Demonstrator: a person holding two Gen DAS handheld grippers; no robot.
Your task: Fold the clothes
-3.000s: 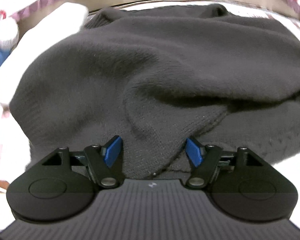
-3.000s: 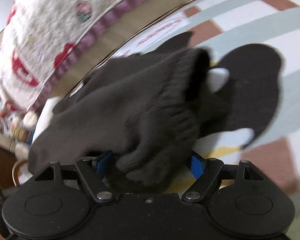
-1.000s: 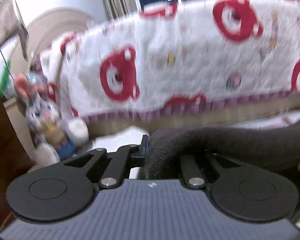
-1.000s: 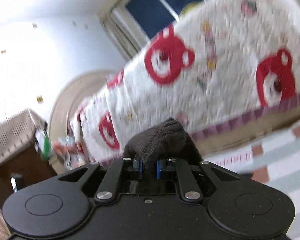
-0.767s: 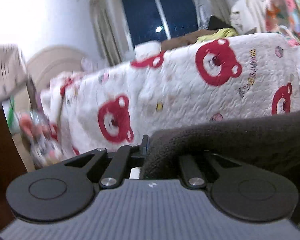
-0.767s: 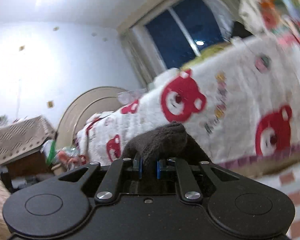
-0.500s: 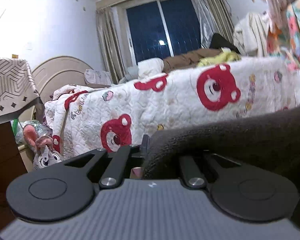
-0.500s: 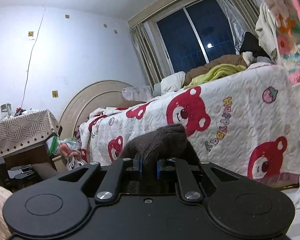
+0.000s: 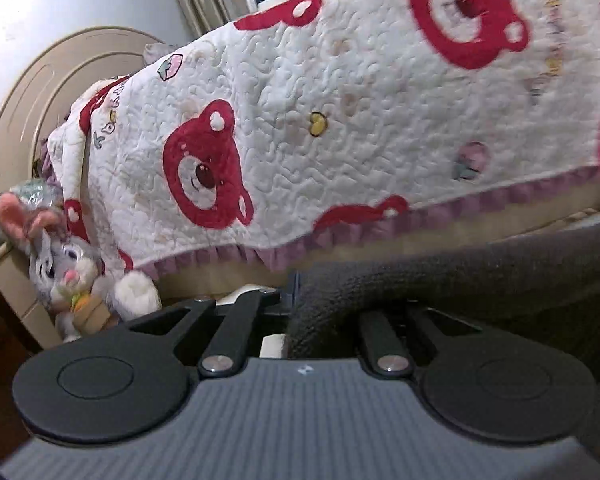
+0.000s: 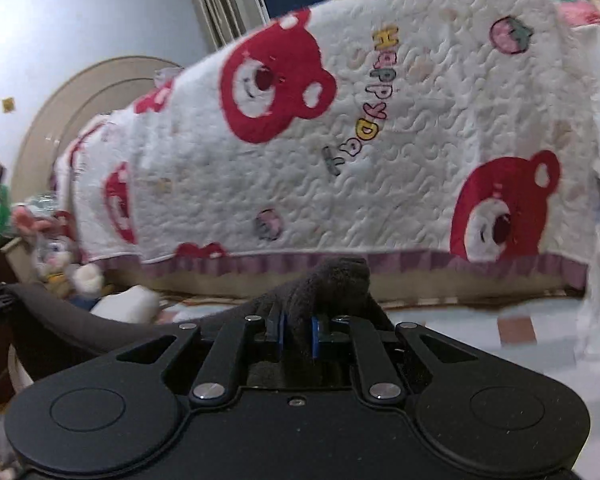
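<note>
The bear-print quilt (image 9: 340, 120) now fills both views where the window showed half a second ago, so both grippers are probably tipping downward. The dark knit sweater (image 9: 480, 272) hangs stretched between them, pinched by the left gripper (image 9: 300, 300) and the right gripper (image 10: 296, 330).

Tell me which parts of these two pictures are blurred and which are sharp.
Left wrist view: bear quilt smeared at right, plush rabbit fairly crisp, left gripper sharp. Right wrist view: quilt softly blurred throughout, right gripper and pinched dark sweater sharp.
</note>
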